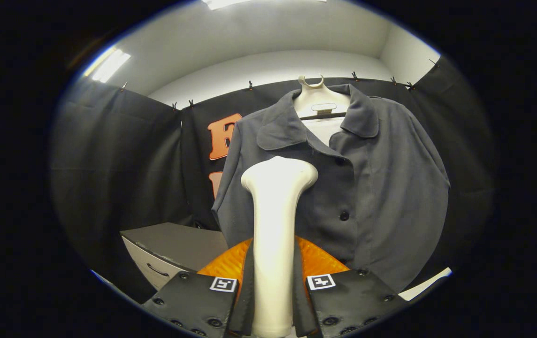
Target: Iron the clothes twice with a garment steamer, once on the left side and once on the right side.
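Gripper (pixel 273 300) clamped on the pale handle of the garment steamer (pixel 275 220), both fingers pressing its sides, the head of the tool raised upright between them and standing in front of the chest of a dark grey button-up shirt (pixel 381 188). Shirt hung from a white hanger (pixel 319 101) against the black booth wall, collar spread, front placket closed with dark buttons (pixel 343 215) just beside the steamer head. Steamer head set over the panel on the left of the placket as seen from here, near the collar; contact with the cloth impossible to judge from this angle. Orange body (pixel 318 260) of the tool swelling behind the fingers. Grey drawer cabinet (pixel 174 244) low and off to the side, well apart from the garment. Judged step: start of pass 1 of 2, head at the top of 1 side of the front. Next move, by this reading: a steady stroke down that panel with the head kept flat and close to the fabric, clear of the buttons, then a shift across the placket for pass 2 on the other side.
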`<state>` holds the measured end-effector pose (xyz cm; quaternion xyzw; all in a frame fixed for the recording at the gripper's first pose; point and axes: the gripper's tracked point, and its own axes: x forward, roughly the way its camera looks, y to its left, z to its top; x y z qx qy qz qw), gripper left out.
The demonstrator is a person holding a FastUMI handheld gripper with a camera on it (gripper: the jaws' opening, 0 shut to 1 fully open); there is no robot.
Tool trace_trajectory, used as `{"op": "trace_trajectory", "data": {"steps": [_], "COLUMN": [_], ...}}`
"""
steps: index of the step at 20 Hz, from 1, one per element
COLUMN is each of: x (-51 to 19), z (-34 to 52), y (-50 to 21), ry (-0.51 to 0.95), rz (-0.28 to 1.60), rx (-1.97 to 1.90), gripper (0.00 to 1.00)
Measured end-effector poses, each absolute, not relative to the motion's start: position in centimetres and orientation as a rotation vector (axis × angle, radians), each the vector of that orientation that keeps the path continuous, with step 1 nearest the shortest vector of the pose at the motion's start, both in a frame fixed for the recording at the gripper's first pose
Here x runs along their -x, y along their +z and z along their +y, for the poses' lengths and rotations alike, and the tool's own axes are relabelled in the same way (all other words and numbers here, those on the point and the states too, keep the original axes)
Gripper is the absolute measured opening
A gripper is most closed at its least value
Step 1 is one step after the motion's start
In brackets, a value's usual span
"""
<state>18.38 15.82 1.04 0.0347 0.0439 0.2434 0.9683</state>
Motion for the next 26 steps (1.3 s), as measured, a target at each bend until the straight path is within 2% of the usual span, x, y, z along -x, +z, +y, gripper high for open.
{"op": "trace_trajectory", "data": {"steps": [14,26], "x": [-17.1,-14.1], "z": [15.2,13.3], "y": [-3.8,-12.8], "ry": [0.441,0.424], "rz": [0.133,0.190], "rx": [-0.046,-0.018], "gripper": [0.41,0.41]}}
